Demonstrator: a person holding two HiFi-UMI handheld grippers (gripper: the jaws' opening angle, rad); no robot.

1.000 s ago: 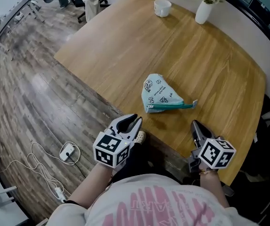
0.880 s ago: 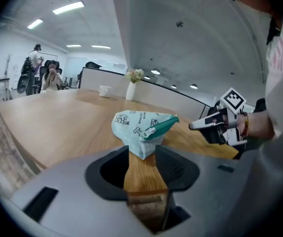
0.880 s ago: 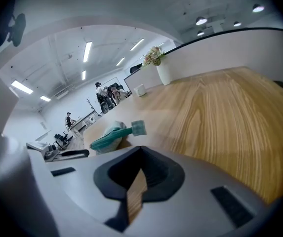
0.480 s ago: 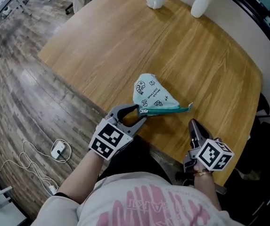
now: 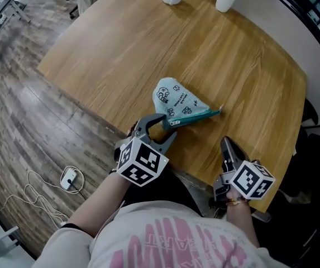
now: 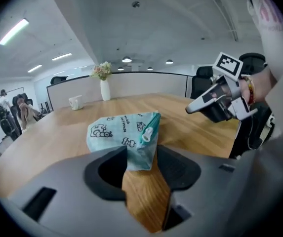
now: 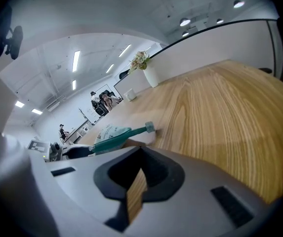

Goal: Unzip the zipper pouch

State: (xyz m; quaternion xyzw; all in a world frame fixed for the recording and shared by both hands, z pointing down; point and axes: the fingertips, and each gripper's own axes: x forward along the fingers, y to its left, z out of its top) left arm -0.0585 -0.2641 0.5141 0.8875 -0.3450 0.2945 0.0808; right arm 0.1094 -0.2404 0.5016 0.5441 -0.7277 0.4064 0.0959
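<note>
Pouch point(image 5: 176, 100), wedge-shaped printed fabric, wood-grain table point(image 5: 249, 60)

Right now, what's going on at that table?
A person with a claw in each hand is working on a zipper pouch on the wooden table. The left claw is opening, the pouch's zipper-pull end between its jaws but not pinched. The right claw is shut and empty, clear of the pouch. The zipper looks closed.

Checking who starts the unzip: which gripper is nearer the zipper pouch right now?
Left. The left gripper, jaws opening, straddles a corner of the zipper pouch; the right gripper, shut, is apart from it, to its right.
</note>
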